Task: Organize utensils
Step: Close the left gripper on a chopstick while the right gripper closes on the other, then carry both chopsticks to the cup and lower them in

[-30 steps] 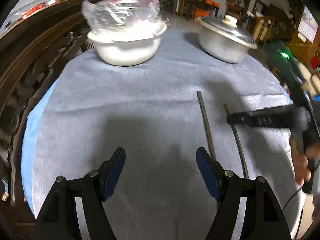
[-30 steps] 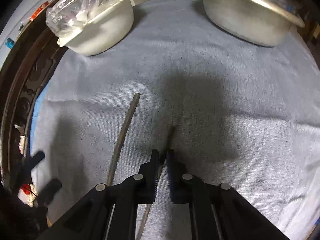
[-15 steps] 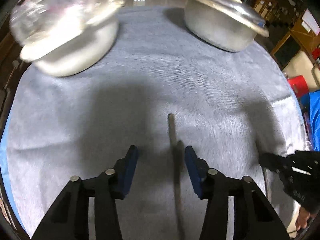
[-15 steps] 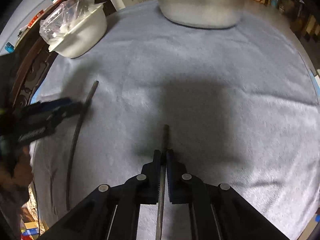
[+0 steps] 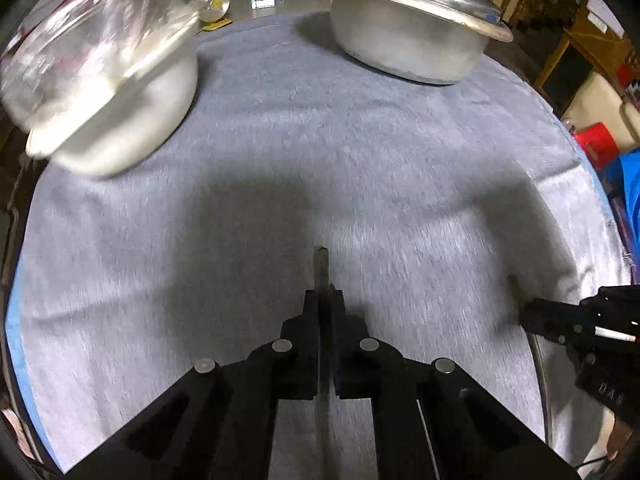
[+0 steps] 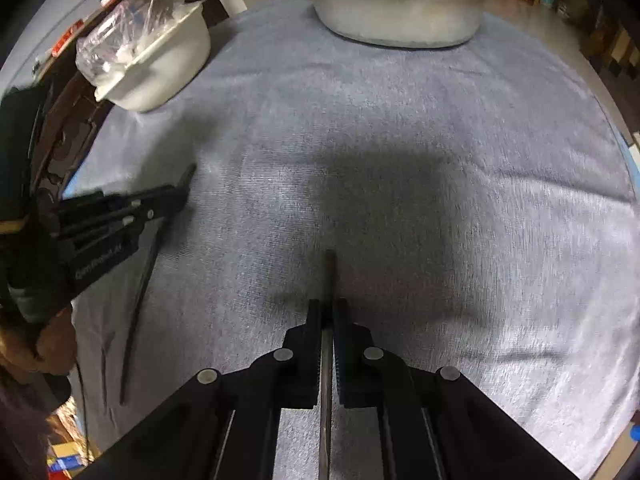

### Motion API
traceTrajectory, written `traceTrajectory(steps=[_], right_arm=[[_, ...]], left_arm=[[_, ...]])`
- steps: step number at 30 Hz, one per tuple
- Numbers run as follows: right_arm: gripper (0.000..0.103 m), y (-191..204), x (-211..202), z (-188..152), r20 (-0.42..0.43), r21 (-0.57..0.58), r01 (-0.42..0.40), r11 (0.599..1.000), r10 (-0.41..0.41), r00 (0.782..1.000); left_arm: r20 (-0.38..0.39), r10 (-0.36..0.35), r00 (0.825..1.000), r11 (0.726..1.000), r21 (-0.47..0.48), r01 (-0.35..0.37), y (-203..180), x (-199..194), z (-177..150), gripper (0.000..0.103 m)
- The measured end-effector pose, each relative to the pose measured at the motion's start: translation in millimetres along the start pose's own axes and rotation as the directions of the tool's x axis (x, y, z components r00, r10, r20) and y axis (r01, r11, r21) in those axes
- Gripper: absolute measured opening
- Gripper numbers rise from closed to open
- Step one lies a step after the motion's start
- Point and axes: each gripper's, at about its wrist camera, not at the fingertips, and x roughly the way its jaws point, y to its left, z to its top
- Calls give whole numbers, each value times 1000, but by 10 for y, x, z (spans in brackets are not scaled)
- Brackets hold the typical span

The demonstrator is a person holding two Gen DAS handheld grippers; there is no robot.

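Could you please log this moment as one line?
left tongs: shut on chopstick | right tongs: shut on other chopstick | both on cloth

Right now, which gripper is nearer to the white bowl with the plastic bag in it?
Left. The left gripper sits on the white bowl's side of the table; the right gripper is further over, below the metal pot.

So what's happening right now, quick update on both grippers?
Left gripper shut on one chopstick. Right gripper shut on the other chopstick. Cloth-covered table ahead bare; white bowl, metal pot far off.
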Motion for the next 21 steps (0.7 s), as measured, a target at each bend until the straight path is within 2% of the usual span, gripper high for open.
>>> traceTrajectory(steps=[5, 10, 13, 19, 21], right_arm=[[6, -136, -363, -204, 110, 38, -34, 999, 30, 993], [6, -226, -817, -420, 245, 71, -50, 996, 31, 969], [6, -239, -1131, -634, 330, 86, -37, 996, 6, 944], [6, -124, -1669, -1276, 491, 124, 7, 992, -68, 868], [6, -72, -1770, -1461, 528, 134, 17, 991, -86, 845]], left_arm=[[52, -18, 998, 999, -39, 20, 120, -269, -339, 5], [170, -10, 985, 996, -80, 24, 185, -828, -701, 5], [259, -1, 966, 996, -82, 23, 152, -1195, -923, 5], [387, -2, 922, 990, -128, 56, 134, -1791, -1441, 5], [417, 3, 909, 988, -141, 61, 95, -1883, -1559, 5]])
